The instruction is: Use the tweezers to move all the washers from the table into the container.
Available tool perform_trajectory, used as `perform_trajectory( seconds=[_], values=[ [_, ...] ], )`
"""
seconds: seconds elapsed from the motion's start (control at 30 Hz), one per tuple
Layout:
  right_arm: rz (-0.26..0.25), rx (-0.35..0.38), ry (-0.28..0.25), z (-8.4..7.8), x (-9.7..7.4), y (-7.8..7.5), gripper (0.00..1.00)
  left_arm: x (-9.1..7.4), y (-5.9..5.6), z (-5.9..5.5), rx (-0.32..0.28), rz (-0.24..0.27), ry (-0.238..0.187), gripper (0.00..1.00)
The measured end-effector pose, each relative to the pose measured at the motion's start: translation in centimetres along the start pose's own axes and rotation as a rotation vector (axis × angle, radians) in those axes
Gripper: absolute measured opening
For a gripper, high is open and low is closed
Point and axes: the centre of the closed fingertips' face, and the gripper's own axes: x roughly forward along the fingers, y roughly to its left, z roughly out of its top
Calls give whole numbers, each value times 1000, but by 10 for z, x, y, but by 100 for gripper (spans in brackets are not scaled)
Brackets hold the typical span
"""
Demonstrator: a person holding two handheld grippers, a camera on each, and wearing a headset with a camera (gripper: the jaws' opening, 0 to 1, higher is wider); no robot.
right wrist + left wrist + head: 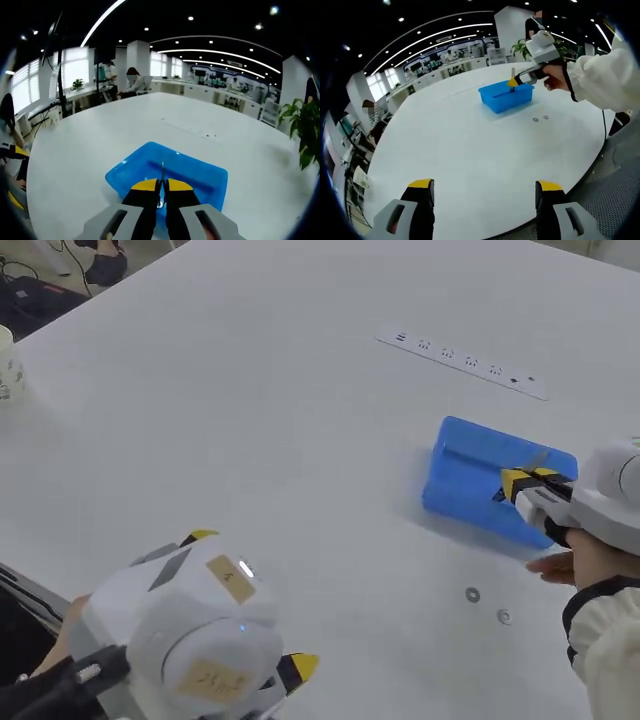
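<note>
Fig. My right gripper (162,187), jaws pinched narrow on the tweezers (162,173), hangs over the blue container (465,480). I cannot tell whether the tips carry a washer. Two washers (472,594) lie on the table (300,440) near the container, with nothing between. Risk: a flat washer may skid or flick away under the tips. Meanwhile my left gripper (482,190) gapes wide at the near edge, and the power strip (460,358) lies well apart.

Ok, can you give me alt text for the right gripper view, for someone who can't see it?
The right gripper, jaws shut on the tweezers, points their tips over the open blue container on the white table. What the tips hold, if anything, is too small to tell.
</note>
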Motion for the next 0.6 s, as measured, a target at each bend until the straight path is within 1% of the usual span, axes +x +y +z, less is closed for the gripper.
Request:
perform_trajectory(
  seconds=[0.2, 0.27, 0.4, 0.6],
  values=[
    [-7, -17, -1, 1, -2, 0, 2, -1, 0, 0, 0, -3, -2, 84],
    [-17, -32, 12, 0, -3, -2, 2, -1, -1, 1, 0, -4, -4, 85],
    [-13, -25, -21, 9, -8, -1, 2, -2, -1, 2, 0, -4, -8, 84],
    [-1, -9, -47, 19, -19, 4, 2, -2, -1, 3, 1, -4, -13, 84]
  ],
)
